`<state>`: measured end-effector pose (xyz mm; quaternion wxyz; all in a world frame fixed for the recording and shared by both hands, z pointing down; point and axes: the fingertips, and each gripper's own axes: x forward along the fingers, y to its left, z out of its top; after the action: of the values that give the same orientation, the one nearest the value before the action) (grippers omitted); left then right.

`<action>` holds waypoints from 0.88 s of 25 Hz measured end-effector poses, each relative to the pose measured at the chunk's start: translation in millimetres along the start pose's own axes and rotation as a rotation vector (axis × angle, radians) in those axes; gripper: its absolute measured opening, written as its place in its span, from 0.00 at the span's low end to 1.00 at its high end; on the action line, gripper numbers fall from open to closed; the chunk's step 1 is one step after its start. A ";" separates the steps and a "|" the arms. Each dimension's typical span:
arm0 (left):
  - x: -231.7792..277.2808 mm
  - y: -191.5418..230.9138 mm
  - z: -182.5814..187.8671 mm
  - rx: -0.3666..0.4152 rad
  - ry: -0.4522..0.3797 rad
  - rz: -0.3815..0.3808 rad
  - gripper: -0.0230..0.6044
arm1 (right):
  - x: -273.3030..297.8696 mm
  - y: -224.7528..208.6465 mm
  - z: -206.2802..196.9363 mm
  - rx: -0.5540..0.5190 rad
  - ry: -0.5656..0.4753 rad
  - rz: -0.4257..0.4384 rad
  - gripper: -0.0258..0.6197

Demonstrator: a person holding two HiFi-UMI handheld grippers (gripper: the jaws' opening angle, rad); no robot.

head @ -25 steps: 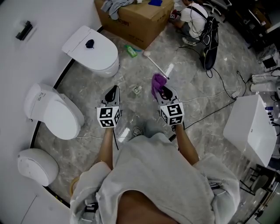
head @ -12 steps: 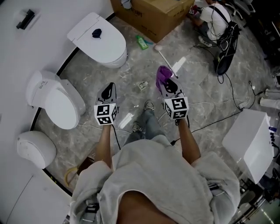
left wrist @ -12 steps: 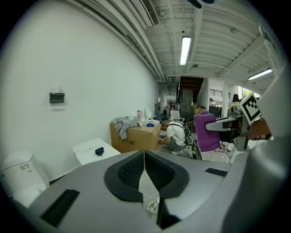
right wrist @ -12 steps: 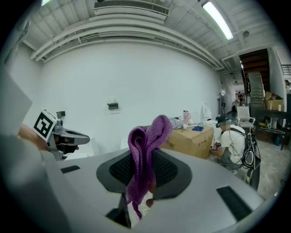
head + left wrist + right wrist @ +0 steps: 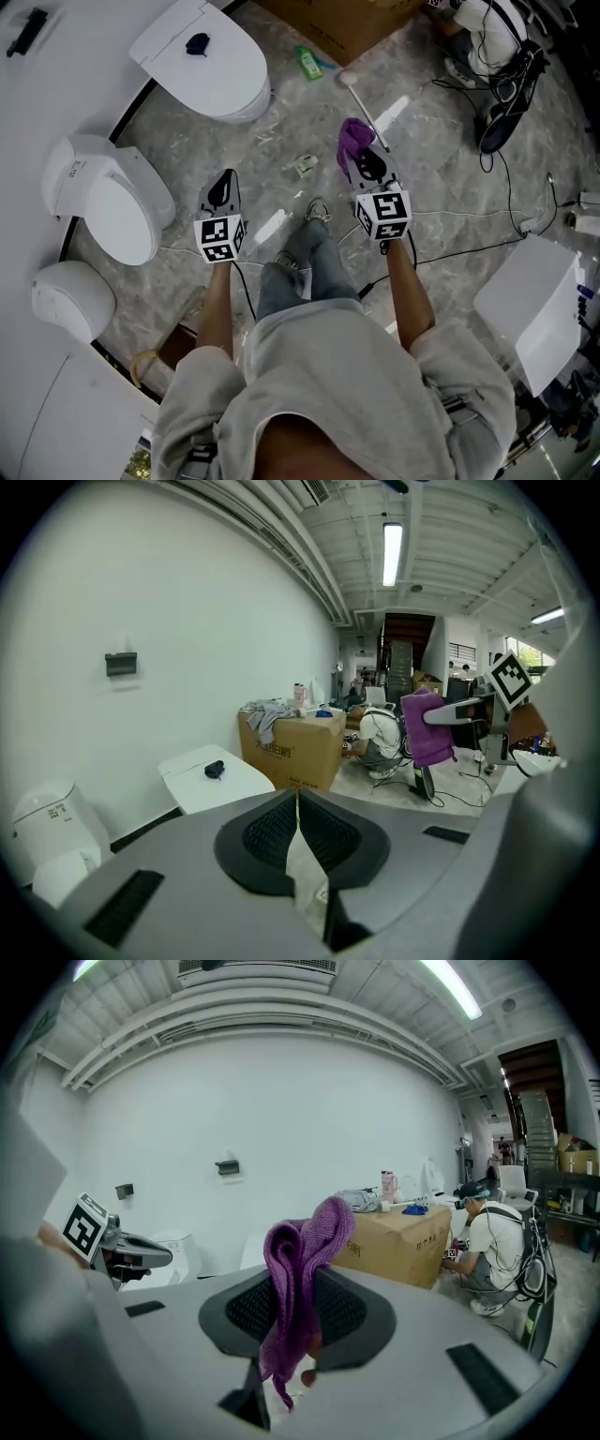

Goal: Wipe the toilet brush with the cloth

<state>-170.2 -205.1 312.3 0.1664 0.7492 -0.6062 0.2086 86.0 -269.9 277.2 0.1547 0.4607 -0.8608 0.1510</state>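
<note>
The toilet brush [image 5: 357, 98] lies on the marble floor, a thin white stick with its pale head toward the cardboard box. My right gripper [image 5: 358, 157] is shut on a purple cloth [image 5: 351, 138], which hangs bunched from the jaws just short of the brush's near end. The right gripper view shows the cloth [image 5: 302, 1274] draped over the closed pads. My left gripper [image 5: 225, 180] hovers to the left, shut with nothing in it [image 5: 298, 797]. From the left gripper view, the right gripper and the cloth [image 5: 427, 727] are in sight; the brush is not.
Three white toilets [image 5: 202, 58], [image 5: 105, 199], [image 5: 67, 302] line the curved wall at left. A cardboard box [image 5: 352, 21], a green bottle [image 5: 309, 64] and a crouching person [image 5: 487, 21] are ahead. Cables [image 5: 459, 234] cross the floor; a white cabinet [image 5: 525, 305] stands at right.
The person has stepped forward, so the brush, the box and the toilets have slid nearer. Both grippers keep their pose, the right one still holding the cloth.
</note>
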 end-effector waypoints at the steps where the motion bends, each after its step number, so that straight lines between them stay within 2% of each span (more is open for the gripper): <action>1: 3.8 -1.3 -7.3 0.002 0.005 -0.005 0.08 | 2.4 -1.1 -6.3 0.003 0.004 -0.003 0.21; 9: 34.7 4.5 -88.2 0.016 0.022 -0.037 0.08 | 26.4 -1.5 -77.7 0.002 0.018 -0.030 0.21; 22: 114.0 10.5 -267.2 0.035 0.032 -0.101 0.08 | 100.7 3.5 -226.6 -0.040 -0.005 -0.040 0.21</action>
<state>-189.8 -168.7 600.0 0.1732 0.7783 -0.5611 0.2224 58.7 -251.9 523.0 0.1645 0.4752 -0.8546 0.1293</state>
